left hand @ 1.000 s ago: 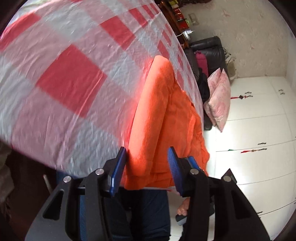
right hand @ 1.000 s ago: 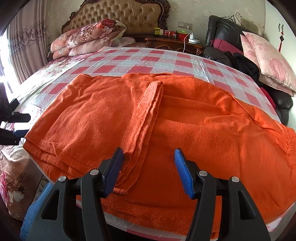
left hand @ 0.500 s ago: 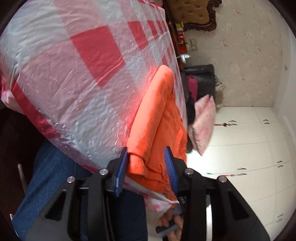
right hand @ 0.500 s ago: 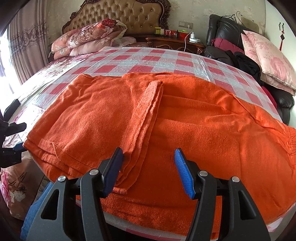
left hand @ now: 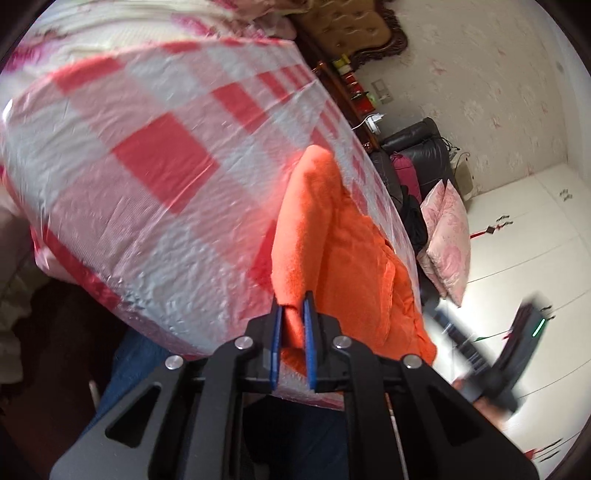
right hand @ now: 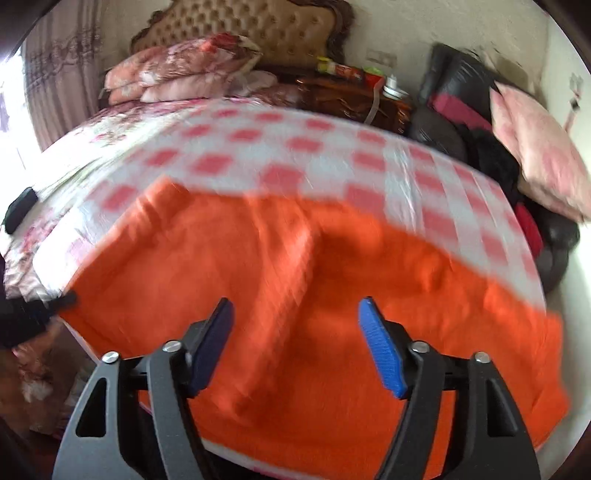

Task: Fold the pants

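Orange pants lie spread across the near part of a bed covered by a red-and-white checked sheet. In the left wrist view the pants run away from me along the bed's edge. My left gripper is closing, its blue pads pinching the near corner of the orange cloth. My right gripper hovers above the pants near the front edge. Its jaws are opening wide and hold nothing. That view is blurred by motion. The right gripper also shows as a dark blur at the right of the left wrist view.
Floral pillows and a tufted headboard stand at the far end. A wooden nightstand and a black chair with a pink cushion sit to the right. A person's jeans-clad legs are by the bed's edge.
The left gripper's jaws closed from wide apart onto the pants' edge. The right gripper lifted away from the cloth and its jaws spread wider.
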Tool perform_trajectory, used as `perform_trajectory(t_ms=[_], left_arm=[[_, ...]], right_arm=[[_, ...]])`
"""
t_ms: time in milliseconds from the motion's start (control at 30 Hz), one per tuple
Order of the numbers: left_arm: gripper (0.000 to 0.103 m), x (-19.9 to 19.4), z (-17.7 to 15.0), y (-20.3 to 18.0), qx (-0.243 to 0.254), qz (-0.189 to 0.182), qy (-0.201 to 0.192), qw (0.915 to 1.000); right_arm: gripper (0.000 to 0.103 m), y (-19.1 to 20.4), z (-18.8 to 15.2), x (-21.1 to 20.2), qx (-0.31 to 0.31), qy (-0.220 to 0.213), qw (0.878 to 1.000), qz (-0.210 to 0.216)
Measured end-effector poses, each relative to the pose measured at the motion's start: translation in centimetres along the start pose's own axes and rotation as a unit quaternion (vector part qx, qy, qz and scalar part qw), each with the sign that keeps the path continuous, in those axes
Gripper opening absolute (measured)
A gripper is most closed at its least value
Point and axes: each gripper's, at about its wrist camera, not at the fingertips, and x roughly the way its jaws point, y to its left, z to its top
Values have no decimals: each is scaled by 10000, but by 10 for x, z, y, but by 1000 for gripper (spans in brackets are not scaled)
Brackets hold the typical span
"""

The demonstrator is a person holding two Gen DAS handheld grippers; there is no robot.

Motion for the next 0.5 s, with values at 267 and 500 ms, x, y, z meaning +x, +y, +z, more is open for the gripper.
perform_trajectory(t_ms=[267, 500], left_arm=[[10, -11, -15, -35, 794, 479, -443, 9947], [10, -12, -19, -57, 1312, 667, -653, 9869]], right_arm=[[76, 100, 104, 67, -647, 1410, 9821, 1071], [75, 148, 110, 119, -932, 2174, 9683, 806]])
